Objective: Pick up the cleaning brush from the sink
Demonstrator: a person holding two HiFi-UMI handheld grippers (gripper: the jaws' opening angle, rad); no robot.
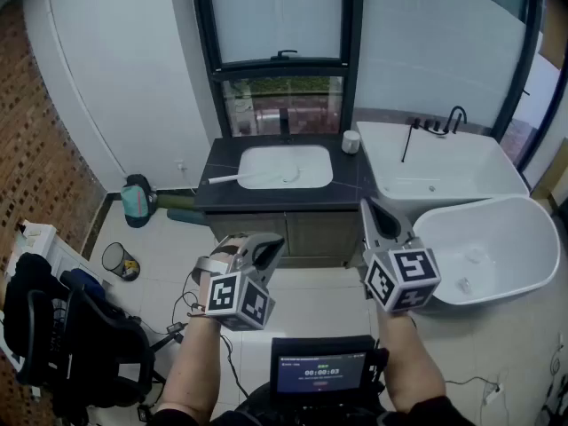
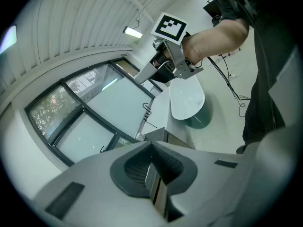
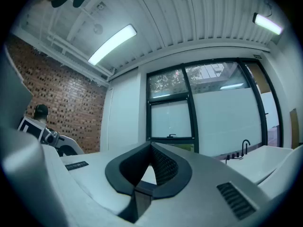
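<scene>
In the head view a white sink [image 1: 284,168] is set in a dark countertop [image 1: 348,185] below a window. The white cleaning brush [image 1: 224,179] lies across the sink's left rim, its handle sticking out to the left over the counter. Both grippers hover well short of the cabinet, over the floor. My left gripper [image 1: 269,250] is shut and empty; its own view shows the pads [image 2: 152,170] together. My right gripper [image 1: 376,215] is also shut with nothing in it, pads [image 3: 158,167] meeting, pointed level at the window. Neither touches the brush.
A white cup [image 1: 351,140] and black tap [image 1: 284,121] stand on the counter. A rectangular bathtub [image 1: 444,162] and an oval tub [image 1: 486,248] fill the right. A waste bin [image 1: 118,261], green bag [image 1: 138,200], dark chair [image 1: 75,331] and cables sit left; a screen [image 1: 323,371] is below.
</scene>
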